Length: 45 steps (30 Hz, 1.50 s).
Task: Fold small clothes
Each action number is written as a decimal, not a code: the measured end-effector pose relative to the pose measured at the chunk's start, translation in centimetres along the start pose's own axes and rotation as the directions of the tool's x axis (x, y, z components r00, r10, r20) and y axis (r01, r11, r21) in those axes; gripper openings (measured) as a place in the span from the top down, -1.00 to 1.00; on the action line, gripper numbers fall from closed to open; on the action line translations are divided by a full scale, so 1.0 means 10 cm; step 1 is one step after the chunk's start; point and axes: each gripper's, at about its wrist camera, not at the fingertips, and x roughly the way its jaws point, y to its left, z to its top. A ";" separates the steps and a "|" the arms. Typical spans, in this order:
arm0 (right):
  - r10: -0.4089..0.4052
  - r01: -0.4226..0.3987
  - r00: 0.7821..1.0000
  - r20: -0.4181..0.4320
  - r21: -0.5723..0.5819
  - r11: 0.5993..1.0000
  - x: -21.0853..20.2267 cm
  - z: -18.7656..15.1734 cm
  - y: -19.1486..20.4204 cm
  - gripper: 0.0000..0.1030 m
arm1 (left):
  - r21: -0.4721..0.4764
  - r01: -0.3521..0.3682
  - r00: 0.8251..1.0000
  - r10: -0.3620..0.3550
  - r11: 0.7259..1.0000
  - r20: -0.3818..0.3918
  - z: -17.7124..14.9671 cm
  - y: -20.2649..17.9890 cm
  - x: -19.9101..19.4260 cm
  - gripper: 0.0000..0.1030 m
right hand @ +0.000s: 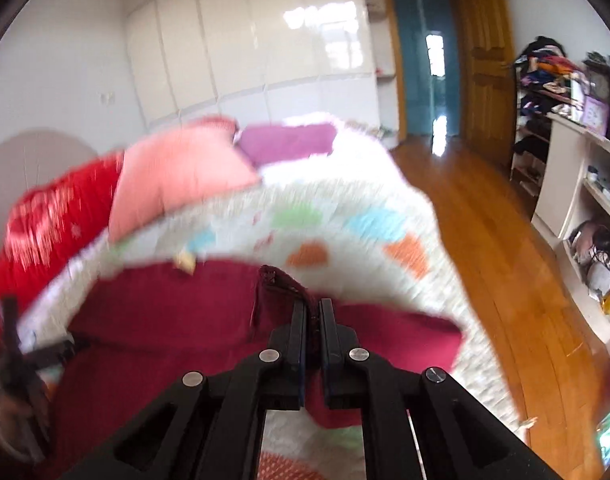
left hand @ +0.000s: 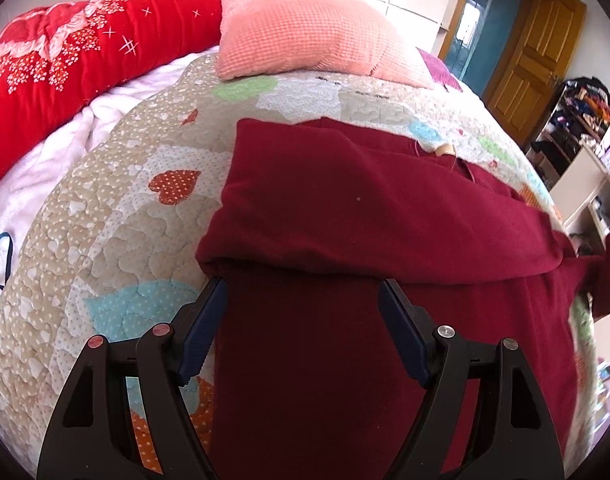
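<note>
A dark red garment (left hand: 369,208) lies on the heart-patterned quilt (left hand: 117,208), its far part folded over in a thick layer. My left gripper (left hand: 303,292) is open just above the garment's near part, its fingers astride the fabric below the fold's edge. In the blurred right wrist view my right gripper (right hand: 313,304) is shut on a lifted edge of the same garment (right hand: 161,312), holding it above the quilt (right hand: 305,220). The left gripper (right hand: 21,356) shows dimly at the left edge there.
A pink pillow (left hand: 305,28) and a red blanket (left hand: 77,52) lie at the bed's far side. A purple cloth (right hand: 289,140) lies behind the pillow. A wooden floor (right hand: 485,240), a shelf unit (right hand: 577,184) and a wooden door (right hand: 485,64) are to the right of the bed.
</note>
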 end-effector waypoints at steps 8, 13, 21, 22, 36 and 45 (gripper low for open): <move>0.075 -0.054 0.954 0.289 -0.078 0.996 -0.78 0.95 0.32 0.91 | -0.044 0.015 0.999 -0.014 0.999 0.030 0.05 0.14 -0.14 -0.52; 0.263 -0.215 0.928 0.263 -0.195 0.957 -0.75 1.07 1.06 0.91 | -0.081 0.020 0.999 -0.016 0.996 0.051 0.09 0.29 -0.21 -0.52; 0.525 -0.415 0.850 0.056 -0.544 0.729 -0.24 0.83 2.40 0.91 | -0.154 0.086 0.990 -0.067 0.984 0.125 0.15 0.60 -0.38 -0.52; 0.548 -0.438 0.836 0.017 -0.580 0.687 -0.15 0.78 2.57 0.91 | -0.166 0.087 0.989 -0.065 0.982 0.132 0.15 0.64 -0.40 -0.52; 0.438 -0.465 0.882 -0.177 -0.485 0.741 1.14 0.28 2.89 0.09 | -0.257 0.130 0.976 -0.078 0.958 0.205 0.17 0.98 -0.42 -0.52; 0.176 -0.252 0.951 -0.255 -0.308 0.917 1.05 -0.53 1.19 0.08 | -0.226 0.094 0.985 -0.058 0.970 0.162 0.15 0.87 -0.26 -0.52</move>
